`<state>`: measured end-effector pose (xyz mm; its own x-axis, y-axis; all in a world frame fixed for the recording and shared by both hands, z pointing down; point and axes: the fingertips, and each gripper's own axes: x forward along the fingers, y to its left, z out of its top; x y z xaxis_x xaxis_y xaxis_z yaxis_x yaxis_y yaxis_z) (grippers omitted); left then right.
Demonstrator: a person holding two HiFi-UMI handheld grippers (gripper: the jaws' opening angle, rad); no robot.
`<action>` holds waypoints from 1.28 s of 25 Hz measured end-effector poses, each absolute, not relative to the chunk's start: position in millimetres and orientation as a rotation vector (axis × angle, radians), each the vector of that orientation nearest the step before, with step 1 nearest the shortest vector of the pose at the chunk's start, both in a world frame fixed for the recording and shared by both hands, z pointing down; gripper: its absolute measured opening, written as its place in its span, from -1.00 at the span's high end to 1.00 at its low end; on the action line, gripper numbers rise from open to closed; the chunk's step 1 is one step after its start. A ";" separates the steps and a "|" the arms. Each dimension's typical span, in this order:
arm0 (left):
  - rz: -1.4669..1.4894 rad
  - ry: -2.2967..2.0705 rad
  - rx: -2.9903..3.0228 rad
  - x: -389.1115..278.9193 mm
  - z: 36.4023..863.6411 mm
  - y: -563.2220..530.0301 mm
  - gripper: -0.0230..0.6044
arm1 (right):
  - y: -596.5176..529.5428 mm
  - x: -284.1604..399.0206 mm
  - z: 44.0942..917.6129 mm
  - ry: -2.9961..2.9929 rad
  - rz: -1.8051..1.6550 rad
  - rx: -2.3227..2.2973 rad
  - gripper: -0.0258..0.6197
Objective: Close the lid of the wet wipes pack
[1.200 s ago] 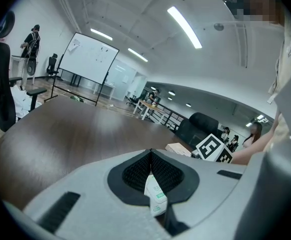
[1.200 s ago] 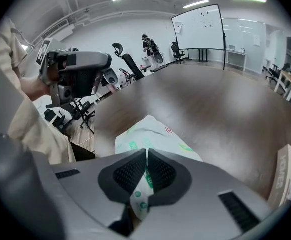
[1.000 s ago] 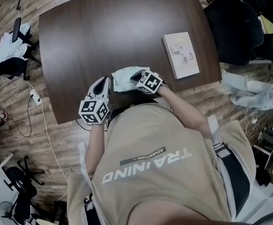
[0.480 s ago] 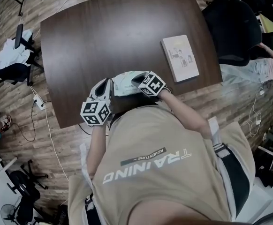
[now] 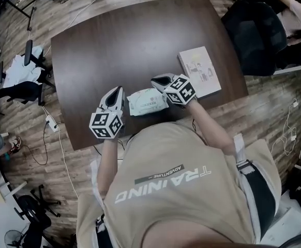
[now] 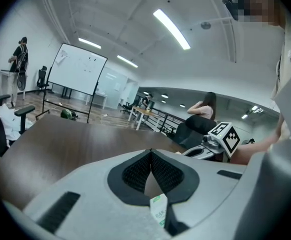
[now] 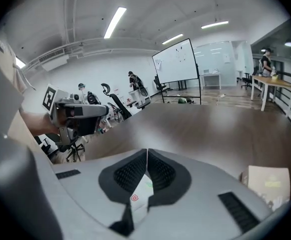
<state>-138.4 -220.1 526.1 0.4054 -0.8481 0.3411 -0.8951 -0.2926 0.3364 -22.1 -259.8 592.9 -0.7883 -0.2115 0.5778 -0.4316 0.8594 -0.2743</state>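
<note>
The wet wipes pack [image 5: 147, 101] lies on the bench [image 5: 119, 45] between the left gripper [image 5: 114, 93] and right gripper [image 5: 160, 80] — both jaws pressed together, pinching nothing

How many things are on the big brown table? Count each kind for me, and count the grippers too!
Wet wipes pack: 1
Book: 1
Grippers: 2, the left gripper and the right gripper, one on each side of the pack
Total: 4
</note>
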 end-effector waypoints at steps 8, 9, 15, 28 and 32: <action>0.094 -1.557 2.268 -149.6 485.4 -256.1 0.91 | -301.5 -23.6 521.4 -2.626 0.410 0.559 0.87; 0.090 -1.567 2.275 -151.8 480.7 -259.3 0.91 | -306.1 -24.2 513.9 -2.644 0.409 0.571 0.87; 0.023 -1.630 2.357 -166.3 430.6 -280.2 0.91 | -329.6 -27.3 463.2 -2.748 0.318 0.653 0.87; -0.101 -1.752 2.489 -179.1 345.2 -287.6 0.91 | -345.4 -28.1 373.9 -2.880 0.070 0.838 0.87; -0.095 -1.754 2.521 -171.0 337.1 -277.5 0.91 | -335.5 -29.6 354.4 -2.935 0.046 0.825 0.87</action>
<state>-171.0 -277.5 337.1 0.3468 -0.9379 -0.0111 -0.9336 -0.3463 0.0919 -29.6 -335.5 354.4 -0.8496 -0.5184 0.0971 -0.5212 0.8534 -0.0038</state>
